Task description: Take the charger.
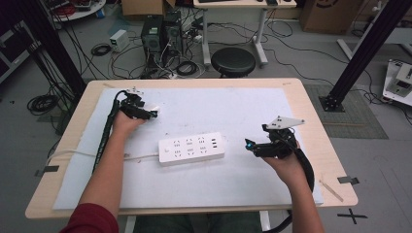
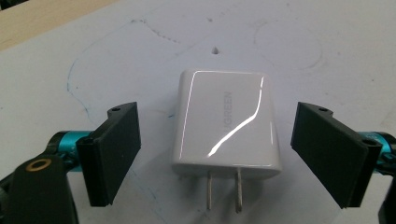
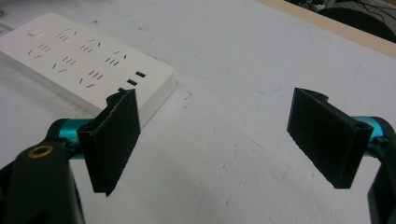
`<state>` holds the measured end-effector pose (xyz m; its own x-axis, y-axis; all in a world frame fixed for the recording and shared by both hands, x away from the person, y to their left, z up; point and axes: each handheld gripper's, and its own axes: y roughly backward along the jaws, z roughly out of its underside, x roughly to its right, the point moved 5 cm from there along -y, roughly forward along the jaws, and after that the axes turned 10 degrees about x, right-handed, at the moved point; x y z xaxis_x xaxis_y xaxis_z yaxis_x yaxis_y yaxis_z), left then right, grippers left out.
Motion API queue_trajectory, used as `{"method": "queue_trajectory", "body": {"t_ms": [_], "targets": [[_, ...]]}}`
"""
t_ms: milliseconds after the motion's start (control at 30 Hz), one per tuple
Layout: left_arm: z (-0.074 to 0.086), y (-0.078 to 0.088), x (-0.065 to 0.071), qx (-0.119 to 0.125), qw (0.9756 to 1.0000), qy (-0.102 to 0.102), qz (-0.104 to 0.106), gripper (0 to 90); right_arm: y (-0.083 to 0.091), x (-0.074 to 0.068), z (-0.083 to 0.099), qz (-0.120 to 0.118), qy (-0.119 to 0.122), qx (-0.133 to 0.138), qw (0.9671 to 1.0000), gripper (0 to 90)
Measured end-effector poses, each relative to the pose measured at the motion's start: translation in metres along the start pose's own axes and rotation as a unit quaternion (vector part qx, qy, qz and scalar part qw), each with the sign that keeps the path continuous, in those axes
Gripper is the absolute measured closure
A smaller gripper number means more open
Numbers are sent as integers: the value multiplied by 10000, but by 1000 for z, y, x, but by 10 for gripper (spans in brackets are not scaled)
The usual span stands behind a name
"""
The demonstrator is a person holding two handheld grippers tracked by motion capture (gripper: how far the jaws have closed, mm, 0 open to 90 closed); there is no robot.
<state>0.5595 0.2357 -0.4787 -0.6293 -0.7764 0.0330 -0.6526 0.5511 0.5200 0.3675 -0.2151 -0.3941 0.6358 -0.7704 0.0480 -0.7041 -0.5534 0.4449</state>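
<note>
A white UGREEN plug-in charger [image 2: 226, 126] lies flat on the white mat, its two metal prongs pointing toward the camera. My left gripper [image 2: 219, 140] is open, one jaw on either side of the charger with a gap to each. From above, the charger [image 1: 155, 109] sits at the tip of the left gripper [image 1: 148, 114] at the mat's back left. A white power strip [image 1: 192, 149] lies mid-table. Just right of the strip, my right gripper [image 1: 252, 145] is open and holds nothing. The strip [image 3: 84, 60] sits up and left of the right gripper [image 3: 215, 135].
A white mat [image 1: 243, 111] covers most of the wooden table [image 1: 311, 121]. The strip's white cord [image 1: 141, 157] runs off to the left. A black stool [image 1: 233, 60] stands behind the table's far edge, with computers and cables on the floor beyond.
</note>
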Motion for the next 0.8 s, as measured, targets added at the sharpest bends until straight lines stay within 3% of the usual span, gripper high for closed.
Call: {"method": "queue_trajectory", "body": {"t_ms": [433, 700, 800], "targets": [[3, -4, -1, -24, 9999, -97, -9, 236, -7, -3, 1, -26, 2, -59, 10000, 174], [2, -4, 1, -19, 9997, -216, 56, 357, -9, -4, 0, -50, 8, -70, 10000, 174], [0, -4, 4, -55, 9994, -348, 67, 422, -9, -3, 0, -58, 31, -57, 10000, 174]]}}
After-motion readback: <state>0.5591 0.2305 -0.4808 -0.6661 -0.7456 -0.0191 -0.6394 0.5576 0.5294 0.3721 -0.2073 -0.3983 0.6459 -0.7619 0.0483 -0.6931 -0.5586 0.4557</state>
